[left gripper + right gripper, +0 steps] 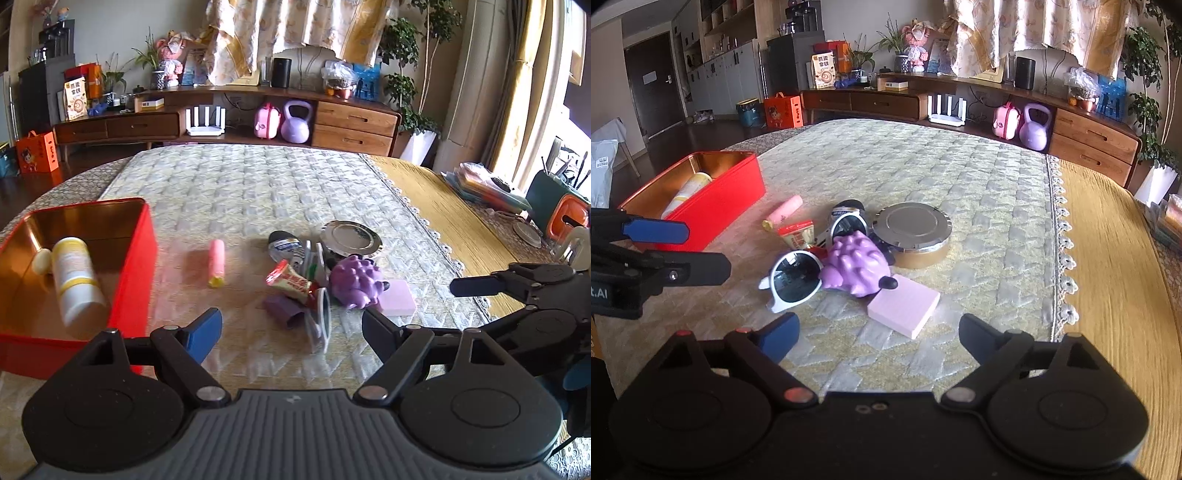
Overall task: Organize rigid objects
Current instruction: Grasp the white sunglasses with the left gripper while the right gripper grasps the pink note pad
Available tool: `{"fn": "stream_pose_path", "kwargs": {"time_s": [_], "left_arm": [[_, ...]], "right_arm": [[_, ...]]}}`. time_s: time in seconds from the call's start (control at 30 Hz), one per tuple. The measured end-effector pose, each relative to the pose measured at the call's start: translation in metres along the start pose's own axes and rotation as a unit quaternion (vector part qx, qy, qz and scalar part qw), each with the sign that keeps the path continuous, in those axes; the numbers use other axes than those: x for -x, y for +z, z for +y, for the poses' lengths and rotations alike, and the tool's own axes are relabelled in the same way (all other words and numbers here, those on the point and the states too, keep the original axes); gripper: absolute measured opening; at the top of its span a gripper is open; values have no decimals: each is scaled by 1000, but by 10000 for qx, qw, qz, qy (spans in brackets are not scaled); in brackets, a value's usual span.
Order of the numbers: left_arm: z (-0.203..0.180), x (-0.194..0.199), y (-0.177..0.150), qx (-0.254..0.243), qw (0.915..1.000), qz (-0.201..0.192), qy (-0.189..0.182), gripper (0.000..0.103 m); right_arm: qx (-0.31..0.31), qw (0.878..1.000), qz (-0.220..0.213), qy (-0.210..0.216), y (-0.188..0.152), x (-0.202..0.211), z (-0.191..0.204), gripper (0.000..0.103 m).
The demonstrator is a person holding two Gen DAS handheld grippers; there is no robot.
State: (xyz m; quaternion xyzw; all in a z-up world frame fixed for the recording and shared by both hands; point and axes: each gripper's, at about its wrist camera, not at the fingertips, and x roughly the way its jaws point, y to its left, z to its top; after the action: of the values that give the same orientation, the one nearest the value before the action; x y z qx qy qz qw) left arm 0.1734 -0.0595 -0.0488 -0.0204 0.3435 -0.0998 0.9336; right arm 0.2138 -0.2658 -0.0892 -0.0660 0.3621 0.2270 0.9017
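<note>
Both claws stand wide and empty above the quilted cloth (960, 177). The left gripper (291, 332) hangs just short of the pile, sunglasses (320, 314) nearest between its fingers, the red tin (136, 258) to its left. The right gripper (879, 338) faces the pink block (904, 309), which lies near and apart from its fingers. A purple spiky toy (855, 264) touches the block and hides part of the round tin (912, 229). In the red tin lies a white-and-yellow bottle (75, 280), blurred. A pink tube (216, 261) lies alone between the two.
</note>
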Motion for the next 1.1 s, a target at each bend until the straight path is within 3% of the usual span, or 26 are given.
{"fn": "stream_pose_path", "kwargs": {"time_s": [0.33, 0.53, 0.8, 1.1], "left_arm": [[-21, -26, -7, -431, 9989, 117, -118, 83], [-31, -36, -13, -611, 9978, 189, -146, 71], [-33, -53, -17, -619, 9971, 386, -236, 35], [-25, -67, -12, -395, 9978, 482, -205, 31]], "right_arm": [[274, 9994, 157, 120, 0, -23, -14, 81], [414, 9987, 237, 206, 4, -34, -17, 77], [566, 9978, 163, 291, 7, -40, -16, 69], [598, 9977, 117, 310, 9, -41, -17, 66]]}}
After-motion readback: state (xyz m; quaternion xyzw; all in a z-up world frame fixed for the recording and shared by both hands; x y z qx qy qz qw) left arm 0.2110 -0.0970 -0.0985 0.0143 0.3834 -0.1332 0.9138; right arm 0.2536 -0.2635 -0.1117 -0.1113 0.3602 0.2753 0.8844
